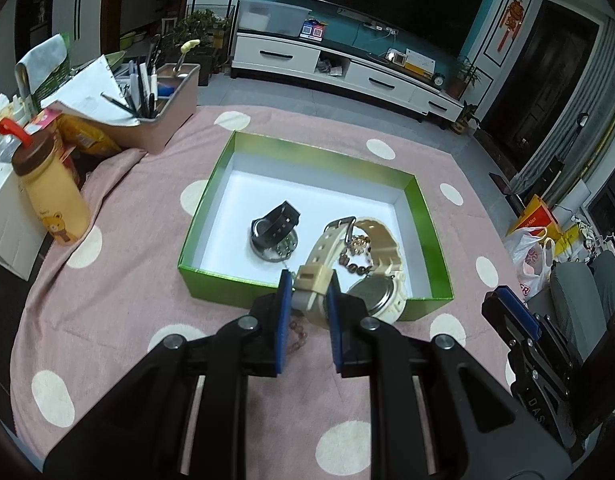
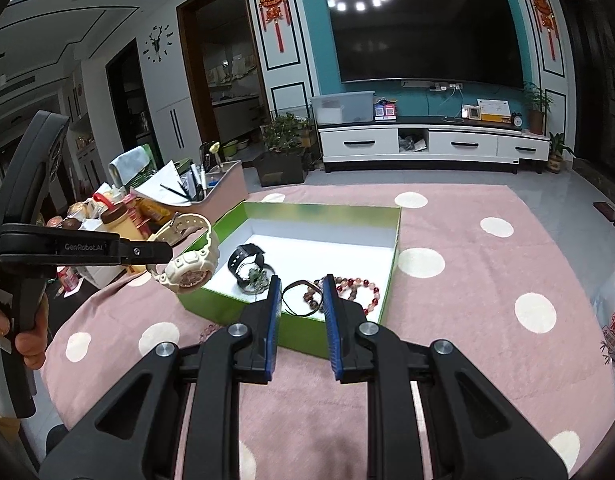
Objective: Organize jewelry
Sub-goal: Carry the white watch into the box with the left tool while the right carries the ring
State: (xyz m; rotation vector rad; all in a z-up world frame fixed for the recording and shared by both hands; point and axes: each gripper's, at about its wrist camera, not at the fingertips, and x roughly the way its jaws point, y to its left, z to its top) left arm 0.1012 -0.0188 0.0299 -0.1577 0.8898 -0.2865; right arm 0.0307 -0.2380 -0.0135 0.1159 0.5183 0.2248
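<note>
Left claw [image 1: 307, 280]: clamped on the strap of the cream watch [image 1: 359, 280]; in the right wrist view the watch hangs clear in the air at left centre of the frame, dial facing the camera, strap loop arching up and right.
Right claw [image 2: 298, 285]: jaws narrowed; a thin dark loop of a bracelet shows between the blue pads, but I cannot tell whether they pinch it or it merely lies in the box behind them.
Green box [image 1: 423, 208]: open, centre of both frames, on the pink dotted tabletop cloth [image 1: 119, 280].
Key relation: the watch sits just outside the box's near left corner in the right wrist view, above the cloth, so the box floor lies right and beyond it.
Long axis: from strap loop down to the dial, tilted.
Box contents: black watch [image 1: 277, 222] left of middle; red bead bracelet [image 2: 357, 290] near the front right wall.
Open room: the white floor at the back of the box is bare; I judge that the safest spot.
Edges: the near green wall stands between the dial and the floor.
Stray: a pink bead bracelet [image 1: 301, 334] lies on the cloth outside the box.
</note>
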